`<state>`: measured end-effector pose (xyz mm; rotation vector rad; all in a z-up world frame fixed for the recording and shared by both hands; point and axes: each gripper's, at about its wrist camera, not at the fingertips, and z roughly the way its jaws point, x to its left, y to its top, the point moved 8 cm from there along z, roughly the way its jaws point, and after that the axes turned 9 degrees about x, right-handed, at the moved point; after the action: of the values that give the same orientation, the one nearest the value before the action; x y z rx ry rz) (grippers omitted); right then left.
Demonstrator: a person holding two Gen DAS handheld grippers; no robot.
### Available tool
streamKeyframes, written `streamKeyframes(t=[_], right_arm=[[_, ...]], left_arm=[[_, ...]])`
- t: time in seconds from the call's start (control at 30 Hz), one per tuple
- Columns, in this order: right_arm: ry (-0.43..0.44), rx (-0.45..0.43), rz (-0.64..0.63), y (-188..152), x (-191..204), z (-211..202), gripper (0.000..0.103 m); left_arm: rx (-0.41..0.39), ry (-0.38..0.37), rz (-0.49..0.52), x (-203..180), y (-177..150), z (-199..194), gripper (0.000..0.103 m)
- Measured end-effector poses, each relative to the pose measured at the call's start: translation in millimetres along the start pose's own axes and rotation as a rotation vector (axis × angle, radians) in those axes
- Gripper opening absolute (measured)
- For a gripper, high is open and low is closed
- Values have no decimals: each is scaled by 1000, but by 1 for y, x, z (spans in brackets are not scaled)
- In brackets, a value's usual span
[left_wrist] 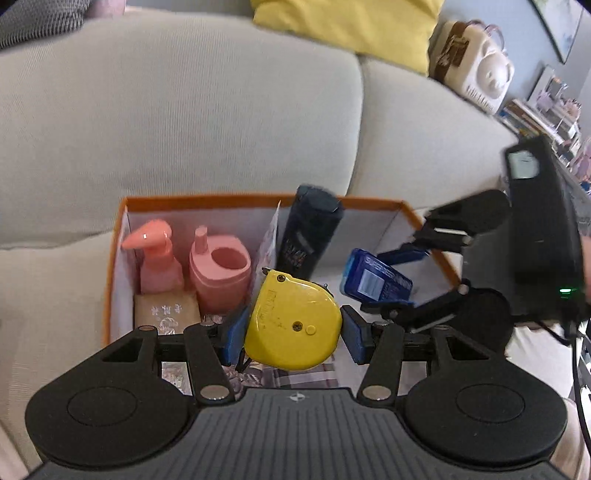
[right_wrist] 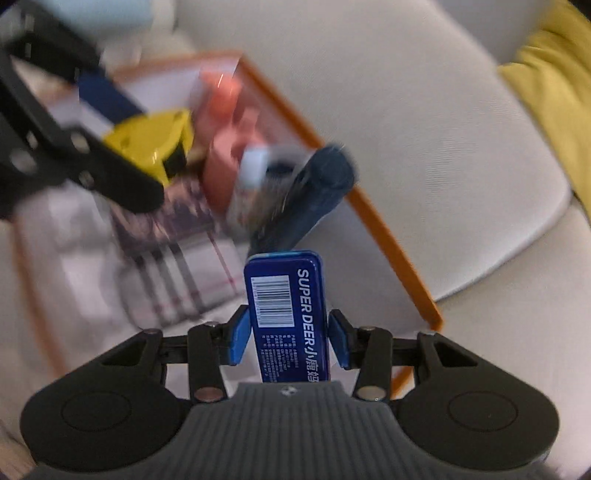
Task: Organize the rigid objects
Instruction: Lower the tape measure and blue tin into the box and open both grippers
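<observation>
While the left gripper (left_wrist: 293,332) sits low at the centre of the left wrist view, its blue pads press both sides of a yellow tape measure (left_wrist: 293,325), held above the near part of an orange-rimmed box (left_wrist: 229,201). At the left of that box stand a pink pump bottle (left_wrist: 157,258) and a pink cup-shaped container (left_wrist: 219,273), with a tan packet (left_wrist: 164,308) just in front of them. A dark tube (left_wrist: 308,236) leans against the box's far wall near the frame's middle. At the right of the frame, the right gripper (left_wrist: 388,278) clamps a blue tin (left_wrist: 376,280) over the box's right half. In the right wrist view, the same tin (right_wrist: 288,317) stands upright at lower centre between that gripper's (right_wrist: 288,341) blue pads, which touch its sides. The box rests on a pale sofa (left_wrist: 184,110), and a yellow cushion (left_wrist: 351,26) lies at the top of the frame.
</observation>
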<state>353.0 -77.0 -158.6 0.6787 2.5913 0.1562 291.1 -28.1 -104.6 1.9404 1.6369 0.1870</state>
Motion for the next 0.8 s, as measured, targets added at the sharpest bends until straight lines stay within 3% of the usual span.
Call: streamKeyframes(t=[0.23,0.47,0.8], right_arm=[[-48,79,-215,5,-3,58,47],[-83,62,-362,5,3,65,47],[-104,-7,-254,0,-18,29,52]], left_arm=[[47,-17,-43,5,11,25,61],[71,-23,-62,4,7,32,61],[71,-49,-62,-2,5,28,61]])
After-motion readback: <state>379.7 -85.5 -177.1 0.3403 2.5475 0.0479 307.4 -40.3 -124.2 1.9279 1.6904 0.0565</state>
